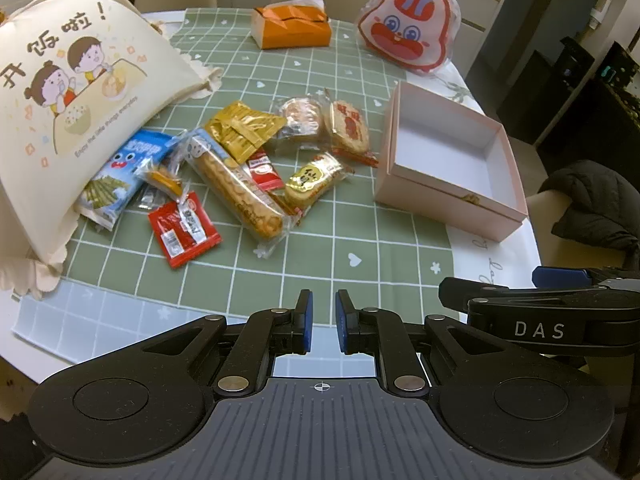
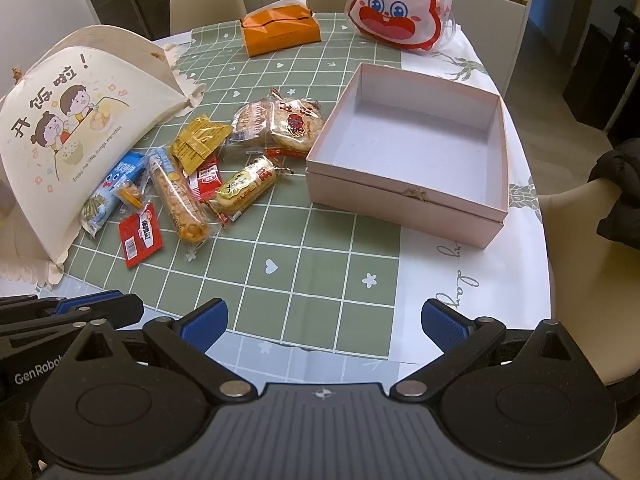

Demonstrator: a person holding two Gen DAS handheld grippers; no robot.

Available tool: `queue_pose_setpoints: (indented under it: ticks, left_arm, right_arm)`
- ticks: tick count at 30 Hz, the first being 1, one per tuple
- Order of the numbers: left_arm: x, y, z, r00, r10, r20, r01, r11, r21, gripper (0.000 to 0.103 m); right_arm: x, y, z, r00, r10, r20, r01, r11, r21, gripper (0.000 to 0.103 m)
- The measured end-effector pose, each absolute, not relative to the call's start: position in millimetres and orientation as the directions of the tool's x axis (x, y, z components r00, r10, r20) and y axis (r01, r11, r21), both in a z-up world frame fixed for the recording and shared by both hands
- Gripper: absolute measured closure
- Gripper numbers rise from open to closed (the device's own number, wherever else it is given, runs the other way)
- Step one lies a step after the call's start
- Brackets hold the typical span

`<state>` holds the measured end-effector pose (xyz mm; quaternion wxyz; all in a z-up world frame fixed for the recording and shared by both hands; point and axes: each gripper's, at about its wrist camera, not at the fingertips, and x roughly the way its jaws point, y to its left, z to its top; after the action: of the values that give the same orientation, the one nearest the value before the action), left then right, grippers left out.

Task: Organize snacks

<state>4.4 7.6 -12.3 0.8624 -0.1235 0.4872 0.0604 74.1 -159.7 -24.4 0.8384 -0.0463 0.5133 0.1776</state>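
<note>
Foil-wrapped snacks (image 2: 208, 172) well beyond right tool (image 2: 320, 326)

The table (image 2: 432, 280), under a green checked cloth (image 2: 304, 272), carries scattered snacks (image 2: 188, 184), an open box (image 2: 412, 184), a tissue box (image 2: 280, 32) and two bags.

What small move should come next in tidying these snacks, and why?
Probably reach the open right gripper toward the yellow rice cracker packet, the snack nearest the pink box. The box holds nothing, the snacks lie loose on the green tablecloth, and the left gripper is shut.
</note>
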Motion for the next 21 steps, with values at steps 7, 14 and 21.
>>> queue_pose_setpoints:
  ticks: [7,14,21]
  left_arm:
    - [4.6,8.5,-12.8,0.518,-0.015,-0.855,-0.224,0.963,-0.153,0.087]
    - [4.7,10.1,-13.9,0.513,-0.015,-0.859,-0.230,0.961,-0.154,0.087]
    - [4.2,9.7,-13.8,0.512,-0.015,-0.859,-0.229,0.961,-0.154,0.087]
  right_arm:
    - [74.0,-160.2,-25.7,0.407,0.249,-0.879,-0.339,0.935,0.108,0.000]
    - [73.9,-158.9,-27.3,0.401,0.251,-0.881,-0.343,0.933,0.109,0.000]
    - [72.6,-158.6,-27.7,0.401,0.244,-0.883,-0.342,0.934,0.103,0.000]
